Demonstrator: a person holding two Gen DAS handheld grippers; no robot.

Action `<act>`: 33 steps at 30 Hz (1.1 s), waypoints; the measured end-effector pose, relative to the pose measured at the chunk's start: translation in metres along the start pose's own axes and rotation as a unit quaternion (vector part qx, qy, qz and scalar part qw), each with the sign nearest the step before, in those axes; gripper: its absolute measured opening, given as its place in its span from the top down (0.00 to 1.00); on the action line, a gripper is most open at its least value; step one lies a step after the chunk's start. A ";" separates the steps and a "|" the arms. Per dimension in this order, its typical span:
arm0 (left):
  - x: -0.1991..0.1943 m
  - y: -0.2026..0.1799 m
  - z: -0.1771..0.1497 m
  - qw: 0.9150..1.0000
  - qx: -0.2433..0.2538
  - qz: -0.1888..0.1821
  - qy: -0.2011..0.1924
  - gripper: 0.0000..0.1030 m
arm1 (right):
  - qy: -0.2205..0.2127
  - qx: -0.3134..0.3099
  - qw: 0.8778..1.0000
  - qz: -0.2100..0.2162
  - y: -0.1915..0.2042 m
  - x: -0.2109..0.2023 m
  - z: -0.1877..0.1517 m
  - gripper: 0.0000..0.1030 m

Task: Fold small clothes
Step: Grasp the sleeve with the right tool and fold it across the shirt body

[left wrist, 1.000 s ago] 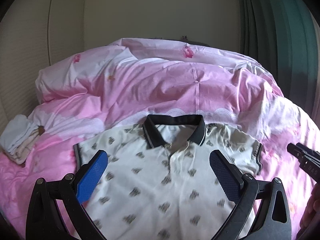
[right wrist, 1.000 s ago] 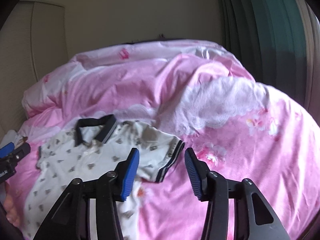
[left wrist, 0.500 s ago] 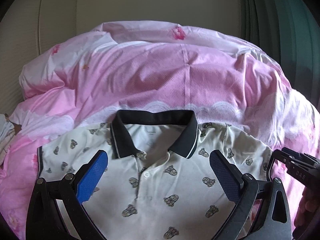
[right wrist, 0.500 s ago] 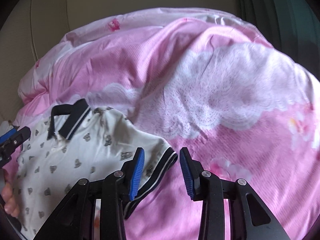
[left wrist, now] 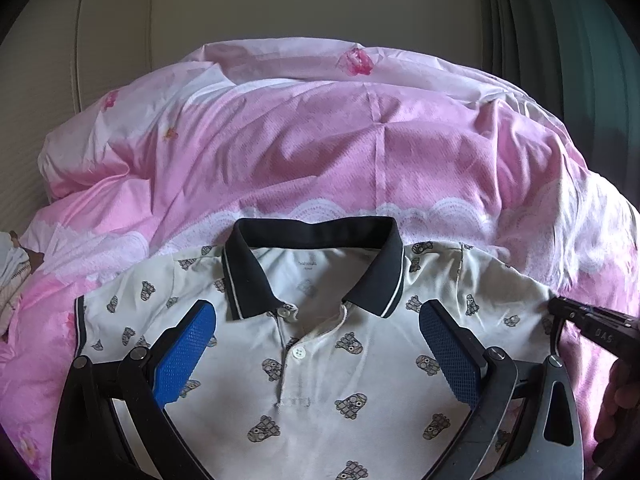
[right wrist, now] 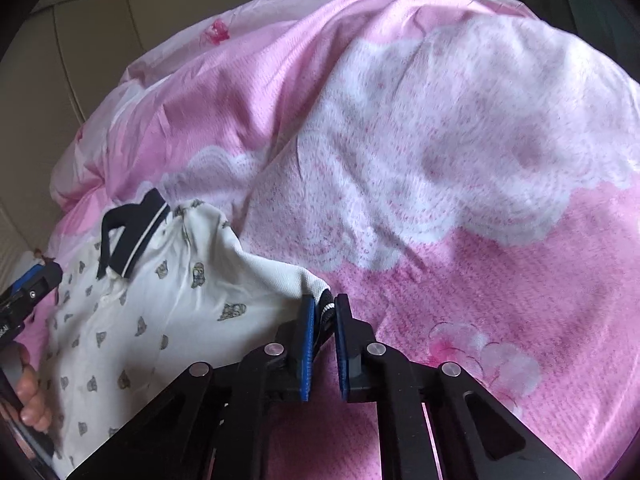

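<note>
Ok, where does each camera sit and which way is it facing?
Left wrist: on the left hand-held gripper, angled down at the polo shirt collar; jaws wide open.
Right wrist: on the right hand-held gripper, angled down at the sleeve cuff; jaws closing on it.
Shared: shirt, pink duvet, and each shows the other gripper.

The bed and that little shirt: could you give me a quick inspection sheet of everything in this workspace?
Surface: pink quilt, rumpled, with white lace print.
Job's things: white polo shirt lying face up, dark collar away from the cameras.
Clutter: bundle of pale cloth at the quilt's left edge.
Grippers: left gripper open above the shirt's chest; right gripper closing, the sleeve cuff between its pads.
Cables: nothing seen.
Surroundings: beige wall, dark green curtain.
</note>
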State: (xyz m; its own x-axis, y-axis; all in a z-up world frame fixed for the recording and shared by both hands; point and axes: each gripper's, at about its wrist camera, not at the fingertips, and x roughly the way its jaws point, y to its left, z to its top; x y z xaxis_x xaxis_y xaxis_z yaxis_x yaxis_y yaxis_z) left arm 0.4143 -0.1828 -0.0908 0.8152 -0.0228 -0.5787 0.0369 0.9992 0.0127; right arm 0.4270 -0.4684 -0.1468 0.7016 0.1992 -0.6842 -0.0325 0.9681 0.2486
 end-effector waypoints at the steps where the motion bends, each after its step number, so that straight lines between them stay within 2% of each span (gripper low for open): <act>1: -0.001 0.002 0.000 1.000 0.000 0.001 -0.001 0.00 | -0.004 0.002 1.000 -0.001 0.000 -0.004 0.000 0.91; 8: -0.015 0.023 0.005 1.000 -0.004 0.009 -0.008 0.00 | -0.024 -0.003 0.999 -0.028 0.027 -0.032 0.011 0.92; 11: -0.022 0.036 0.008 1.000 -0.012 0.011 -0.011 0.00 | -0.016 0.000 0.999 -0.044 0.044 -0.044 0.017 0.92; 14: -0.029 0.050 0.010 1.000 -0.015 0.017 -0.016 0.00 | -0.003 -0.003 0.999 -0.039 0.069 -0.051 0.021 0.92; 18: -0.037 0.071 0.011 0.999 -0.021 0.023 -0.022 0.00 | 0.003 -0.036 0.999 -0.022 0.116 -0.057 0.019 0.92; 21: -0.040 0.089 0.007 0.999 -0.027 0.029 -0.024 0.00 | 0.008 -0.065 0.998 -0.018 0.152 -0.047 0.016 0.92; 25: -0.039 0.107 -0.001 0.999 -0.029 0.031 -0.020 0.00 | 0.023 -0.073 0.997 -0.022 0.183 -0.021 0.006 0.92; 29: -0.031 0.122 -0.009 0.999 -0.035 0.036 -0.017 0.00 | 0.046 -0.070 0.996 -0.020 0.204 0.009 -0.011 0.92; 33: -0.016 0.134 -0.016 0.999 -0.045 0.025 -0.002 0.00 | 0.059 -0.061 0.996 -0.023 0.211 0.033 -0.023 0.92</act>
State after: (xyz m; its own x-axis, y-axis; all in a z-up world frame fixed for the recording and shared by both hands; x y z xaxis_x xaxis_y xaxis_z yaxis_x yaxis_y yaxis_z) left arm 0.3971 -0.0480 -0.0930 0.8167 0.0275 -0.5764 -0.0558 0.9980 -0.0314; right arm 0.4272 -0.2538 -0.1326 0.6156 0.1648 -0.7707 -0.0940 0.9863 0.1357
